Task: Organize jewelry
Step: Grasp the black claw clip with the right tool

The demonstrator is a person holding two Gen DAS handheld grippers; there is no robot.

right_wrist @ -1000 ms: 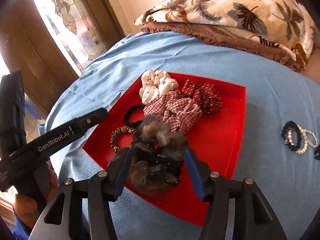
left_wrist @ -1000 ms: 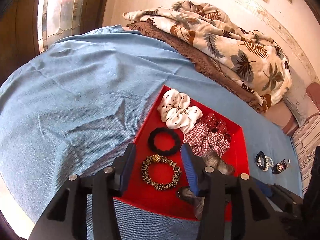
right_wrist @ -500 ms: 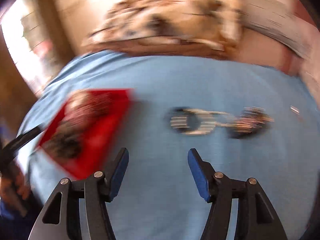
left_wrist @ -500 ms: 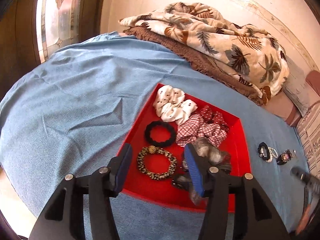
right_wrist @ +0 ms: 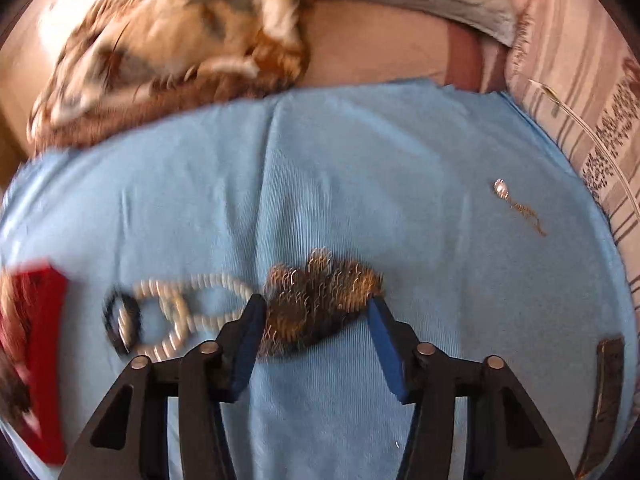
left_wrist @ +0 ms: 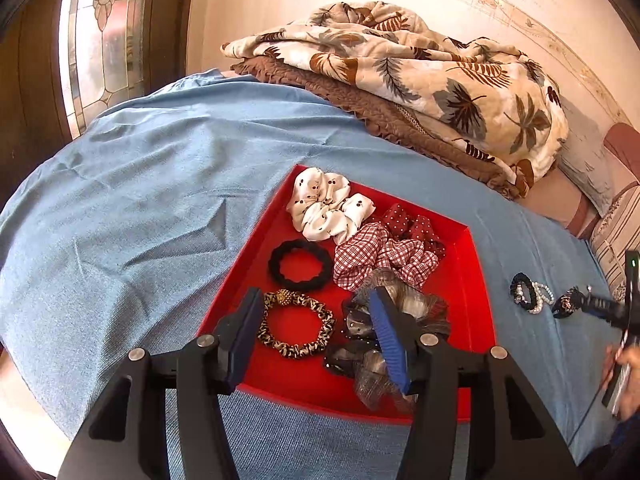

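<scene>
Two tongs hang released, my left tongs [left_wrist: 316,332] over the red tray [left_wrist: 474,280] and my right tongs [right_wrist: 316,332] straddling the beaded bracelet [right_wrist: 320,300] at twelve o'clock on the bed's blue sheet [right_wrist: 360,160]; light, limp, probably slippery, best pinched across its bunched middle.

Glossy red tray [left_wrist: 470,280] on ribbed blue cloth [left_wrist: 160,200]; pearly beaded bracelet [right_wrist: 192,312].

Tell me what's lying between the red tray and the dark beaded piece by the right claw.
In the right wrist view, a pearl bracelet looped with a black band lies there on the blue cloth.
</scene>
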